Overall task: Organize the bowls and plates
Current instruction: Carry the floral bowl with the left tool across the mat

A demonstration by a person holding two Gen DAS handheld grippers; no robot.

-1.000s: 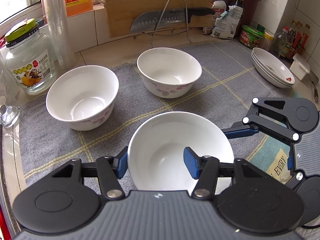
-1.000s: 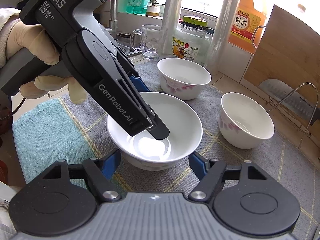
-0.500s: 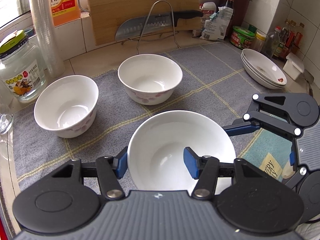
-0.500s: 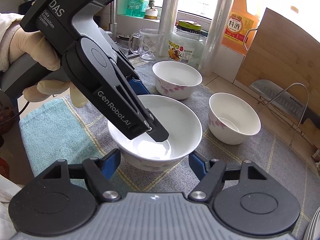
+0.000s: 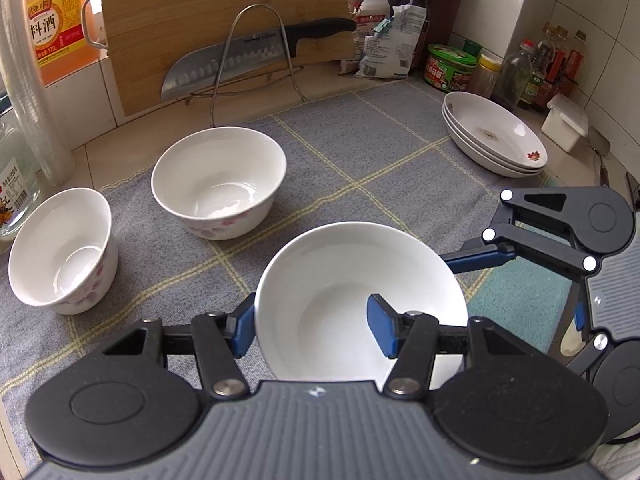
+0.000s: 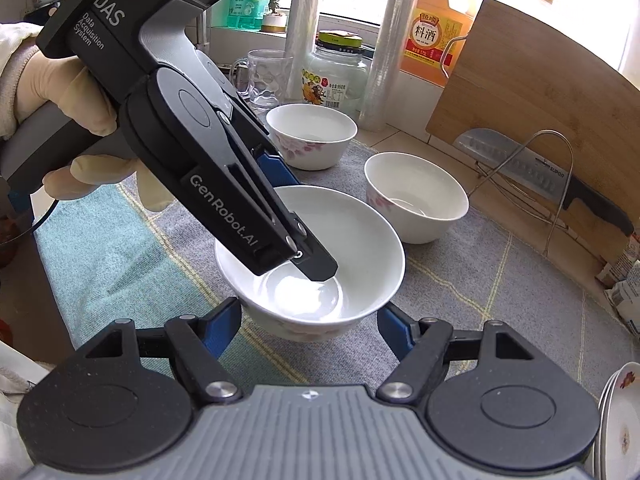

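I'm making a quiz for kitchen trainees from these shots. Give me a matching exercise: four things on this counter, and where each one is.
Things:
1. held bowl
2. stack of plates
3. knife
4. orange bottle

Places:
A. on the wire rack against the cutting board
B. between both grippers' fingers
C. far left, on the tiled ledge
D. far right edge of the grey mat

Pairs: 1-B, 2-D, 3-A, 4-C

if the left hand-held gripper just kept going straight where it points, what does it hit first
The left hand-held gripper is clamped on the near bowl's wall, so that comes along. Beyond it, the line probably meets the grey mat first; depth is hard to judge in this fisheye view.
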